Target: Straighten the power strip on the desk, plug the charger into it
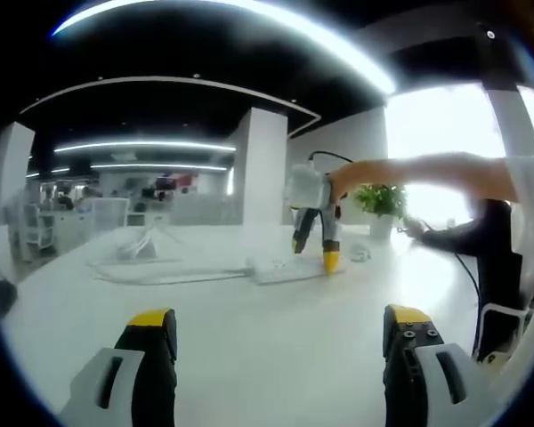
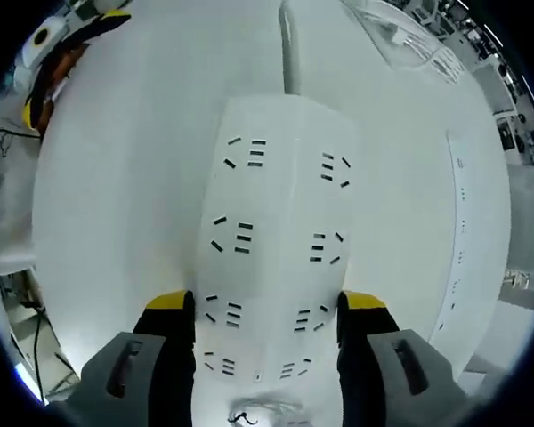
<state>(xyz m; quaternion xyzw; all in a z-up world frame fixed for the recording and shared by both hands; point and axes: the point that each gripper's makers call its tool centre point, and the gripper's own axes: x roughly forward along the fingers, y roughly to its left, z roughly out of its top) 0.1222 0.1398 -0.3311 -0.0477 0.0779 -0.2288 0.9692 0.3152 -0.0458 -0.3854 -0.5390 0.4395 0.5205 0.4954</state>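
The white power strip lies flat on the white desk, with several socket groups along it. My right gripper straddles its near end, and both jaws press against its long sides. In the left gripper view that right gripper stands tips-down on the power strip far across the desk, held by a person's arm. A small white object, perhaps the charger, lies just right of it. My left gripper hovers low over the near desk, open and holding nothing.
A potted plant stands behind the strip, and a black cable trails off the right side. The strip's white cord runs away from me. A white wire rack sits at the far left. A long slotted channel runs along the desk.
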